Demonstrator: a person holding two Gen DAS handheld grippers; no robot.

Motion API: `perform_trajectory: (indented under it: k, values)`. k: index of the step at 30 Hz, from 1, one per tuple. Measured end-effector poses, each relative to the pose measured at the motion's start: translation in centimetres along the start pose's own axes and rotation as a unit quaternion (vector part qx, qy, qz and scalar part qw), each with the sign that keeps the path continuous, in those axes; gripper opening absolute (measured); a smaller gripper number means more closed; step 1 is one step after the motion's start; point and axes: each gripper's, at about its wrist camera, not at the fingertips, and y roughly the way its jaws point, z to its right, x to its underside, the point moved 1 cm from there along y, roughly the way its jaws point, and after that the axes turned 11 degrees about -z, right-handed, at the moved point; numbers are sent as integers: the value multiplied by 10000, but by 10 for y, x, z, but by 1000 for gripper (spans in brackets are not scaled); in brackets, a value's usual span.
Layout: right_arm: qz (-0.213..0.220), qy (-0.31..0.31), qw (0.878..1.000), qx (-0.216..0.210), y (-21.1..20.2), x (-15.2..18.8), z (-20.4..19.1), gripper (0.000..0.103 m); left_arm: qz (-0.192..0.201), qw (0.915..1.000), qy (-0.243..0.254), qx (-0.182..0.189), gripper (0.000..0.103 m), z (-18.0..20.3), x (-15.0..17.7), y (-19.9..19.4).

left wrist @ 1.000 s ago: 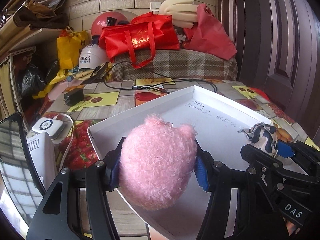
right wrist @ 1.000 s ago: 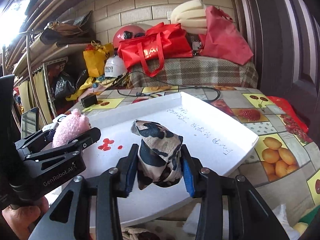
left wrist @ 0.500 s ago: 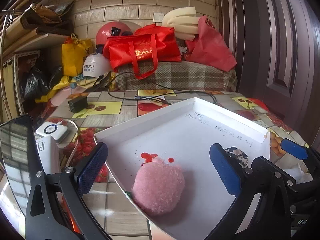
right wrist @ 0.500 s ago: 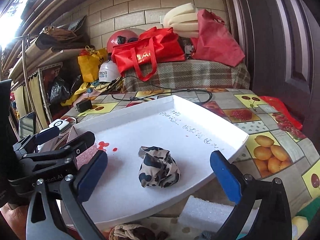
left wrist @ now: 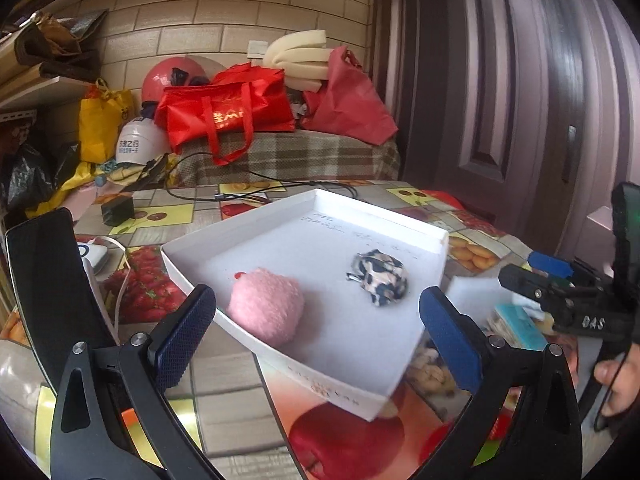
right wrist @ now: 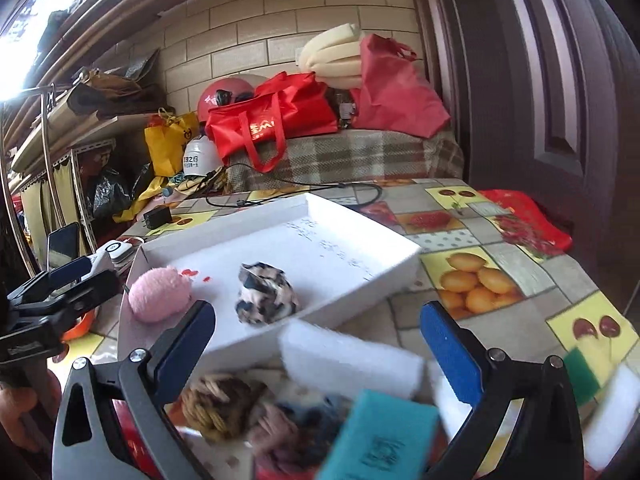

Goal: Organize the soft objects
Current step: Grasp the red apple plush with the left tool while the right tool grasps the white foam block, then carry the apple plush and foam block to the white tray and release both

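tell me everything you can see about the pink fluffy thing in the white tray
The pink plush is a rounded, fuzzy ball of pale pink pile, soft-looking, with no face or limbs showing from either view. It lies loose on the floor of the white tray, near the tray's left front wall, beside small red marks. The camouflage-patterned cloth bundle sits apart to its right. Neither gripper touches it; the left gripper is open and short of it.

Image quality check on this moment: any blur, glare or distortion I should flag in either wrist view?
Left wrist view: sharp on the pink plush and the white tray; fisheye bends the door at right; right edge slightly smeared. Right wrist view: blown-out glare at upper left; the teal sponge and white foam block in the near foreground are blurred, while the patterned cloth ball in the tray stays clear.
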Motion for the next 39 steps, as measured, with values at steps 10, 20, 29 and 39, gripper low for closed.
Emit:
perform_trajectory:
  k: [10,20,29,39]
  values:
    - [-306,936,9896,1045,-65,35,109,103,-765,9849,1249,921,103,48,37,-27]
    - [-1547,2186,9529,1424,-61,70,203,103,-1735,9545,2302,763,102,91,59,3]
    - [-2039,1543,9557,1460,-25,55,176,87,-2090,9436,2448,771,68,98,60,22]
    - [-889,1799,9772,693,-75,62,184,59,-1436,9598,2329,620,65,92,53,-1]
